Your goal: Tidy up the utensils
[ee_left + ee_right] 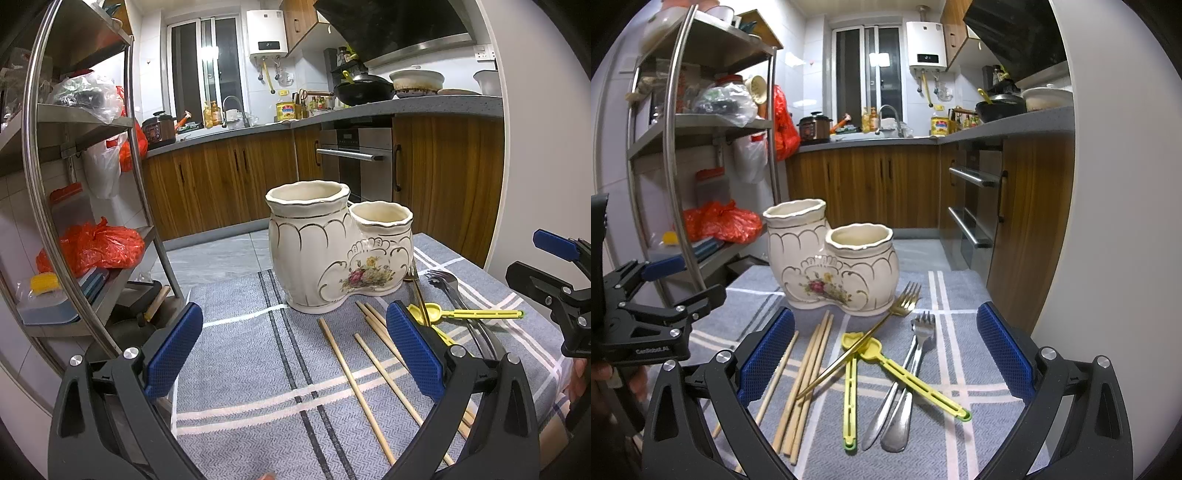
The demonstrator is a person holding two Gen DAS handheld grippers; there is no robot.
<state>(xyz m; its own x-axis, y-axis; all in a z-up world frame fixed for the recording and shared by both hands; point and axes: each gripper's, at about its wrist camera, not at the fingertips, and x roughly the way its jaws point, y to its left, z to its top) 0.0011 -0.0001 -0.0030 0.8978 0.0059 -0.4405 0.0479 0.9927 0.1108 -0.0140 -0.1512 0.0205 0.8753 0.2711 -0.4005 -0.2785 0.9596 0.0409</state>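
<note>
On the grey checked worktop (960, 295), the cream double-cup holder (831, 266) stands upright. Left of it hangs the left tool (293, 349), spread wide and gripping nothing. In front of the holder lie wooden chopsticks (803, 376), a gold fork (871, 332), two yellow spoons (886, 365) and steel forks (908, 373). The right tool (884, 350) hovers over these, released and bare.

A home kitchen: wood-front cabinets (871, 184) under a grey counter (369, 110), sink tap (888, 114), wok (364, 92), built-in oven (354, 158).
</note>
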